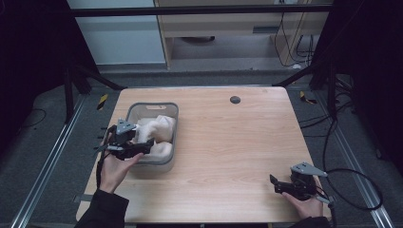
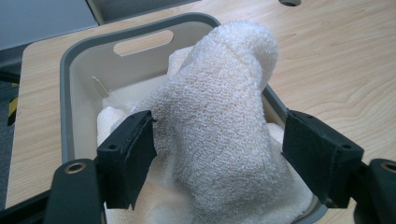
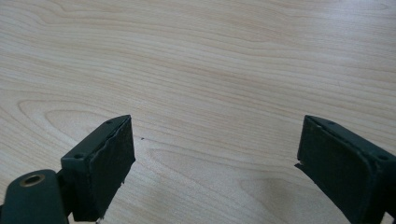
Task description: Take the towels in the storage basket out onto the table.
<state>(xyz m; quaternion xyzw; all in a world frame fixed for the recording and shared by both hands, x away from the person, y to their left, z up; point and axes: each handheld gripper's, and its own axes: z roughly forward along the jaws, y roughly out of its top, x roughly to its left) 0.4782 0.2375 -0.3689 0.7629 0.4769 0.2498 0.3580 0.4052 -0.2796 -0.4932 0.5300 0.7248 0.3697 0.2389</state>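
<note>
The towel [image 2: 210, 130] sits ungrasped in the basket [image 2: 70, 93] between the left gripper [image 2: 217, 149]'s spread jaws, the right gripper [image 3: 215, 163] gaping idle over bare table [image 3: 210, 56]

Hidden and cut-off parts

The white terry towel [image 2: 219, 126] covers most of the grey plastic basket [image 2: 70, 98] floor; the basket's near rim is cut by the bottom edge.

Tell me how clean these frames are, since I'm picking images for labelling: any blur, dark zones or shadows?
High view: soft and low in detail, the surroundings nearly black, the table evenly lit. Left gripper view: the towel weave is crisp in the grey basket; the near jaws look slightly soft. Right gripper view: sharp wood grain, with faint shadows beneath the open jaws.
</note>
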